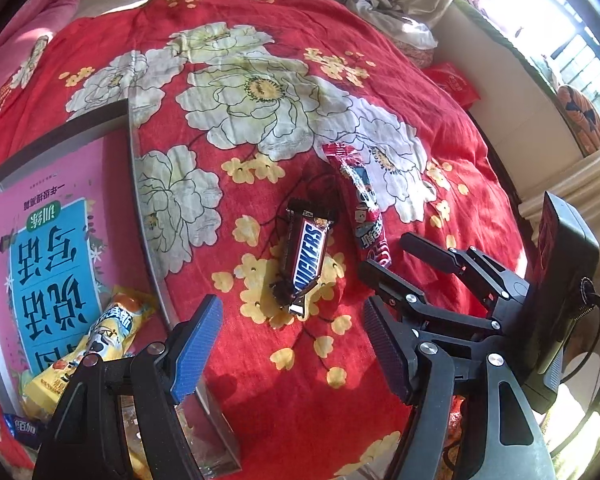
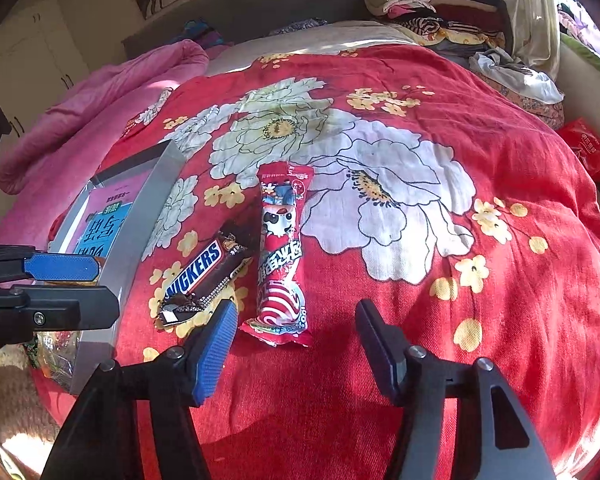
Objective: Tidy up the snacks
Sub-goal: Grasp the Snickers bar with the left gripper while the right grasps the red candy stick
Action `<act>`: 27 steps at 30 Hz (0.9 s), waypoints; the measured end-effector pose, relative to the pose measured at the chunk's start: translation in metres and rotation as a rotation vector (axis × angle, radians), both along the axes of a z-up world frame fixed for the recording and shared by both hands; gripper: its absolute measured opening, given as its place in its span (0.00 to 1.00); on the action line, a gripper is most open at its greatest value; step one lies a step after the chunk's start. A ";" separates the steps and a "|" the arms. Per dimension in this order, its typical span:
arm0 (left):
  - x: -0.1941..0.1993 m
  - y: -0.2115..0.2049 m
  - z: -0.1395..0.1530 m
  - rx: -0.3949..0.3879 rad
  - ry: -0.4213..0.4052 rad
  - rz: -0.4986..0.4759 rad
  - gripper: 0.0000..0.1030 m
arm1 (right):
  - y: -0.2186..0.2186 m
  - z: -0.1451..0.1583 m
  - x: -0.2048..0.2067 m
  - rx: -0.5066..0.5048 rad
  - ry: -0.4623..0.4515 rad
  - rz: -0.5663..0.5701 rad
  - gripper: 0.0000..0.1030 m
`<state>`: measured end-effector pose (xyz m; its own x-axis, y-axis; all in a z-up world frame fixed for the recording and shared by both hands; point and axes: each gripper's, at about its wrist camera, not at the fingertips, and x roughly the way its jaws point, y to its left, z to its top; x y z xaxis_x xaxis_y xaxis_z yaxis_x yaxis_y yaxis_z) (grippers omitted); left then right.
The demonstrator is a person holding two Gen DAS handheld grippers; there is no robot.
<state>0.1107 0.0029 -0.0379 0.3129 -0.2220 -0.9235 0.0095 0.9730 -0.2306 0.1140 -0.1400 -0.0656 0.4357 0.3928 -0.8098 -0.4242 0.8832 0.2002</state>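
A brown Snickers bar [image 1: 305,258] lies on the red floral bedspread, also in the right wrist view [image 2: 204,276]. A red snack packet [image 1: 360,204] lies beside it on its right [image 2: 282,252]. A clear box [image 1: 140,200] on the left holds a yellow snack packet [image 1: 96,344]. My left gripper [image 1: 292,344] is open and empty, just short of the Snickers bar. My right gripper [image 2: 296,336] is open and empty, with the near end of the red packet between its fingertips; it also shows in the left wrist view [image 1: 388,258].
The box rests on a pink book [image 1: 48,240]. A pink quilt [image 2: 92,108] lies at the bed's far left. Folded clothes [image 2: 440,4] are piled at the far right. A red bag [image 2: 588,148] sits by the bed's right edge.
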 end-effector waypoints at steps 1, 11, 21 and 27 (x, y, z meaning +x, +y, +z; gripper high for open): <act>0.003 -0.002 -0.003 0.002 0.006 -0.002 0.72 | 0.002 -0.001 0.001 -0.008 -0.005 0.010 0.54; 0.025 -0.016 -0.024 0.002 0.049 -0.011 0.72 | 0.004 -0.014 0.007 -0.018 -0.006 0.046 0.29; 0.040 -0.030 -0.043 -0.007 0.069 -0.024 0.60 | -0.014 -0.009 0.007 0.017 -0.012 -0.003 0.27; 0.045 -0.032 -0.048 0.015 0.056 -0.021 0.44 | -0.024 -0.007 0.009 0.043 -0.009 -0.032 0.27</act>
<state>0.1554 -0.0291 -0.0864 0.2556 -0.2136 -0.9429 0.0177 0.9762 -0.2163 0.1227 -0.1637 -0.0721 0.4562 0.4127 -0.7884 -0.3977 0.8871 0.2342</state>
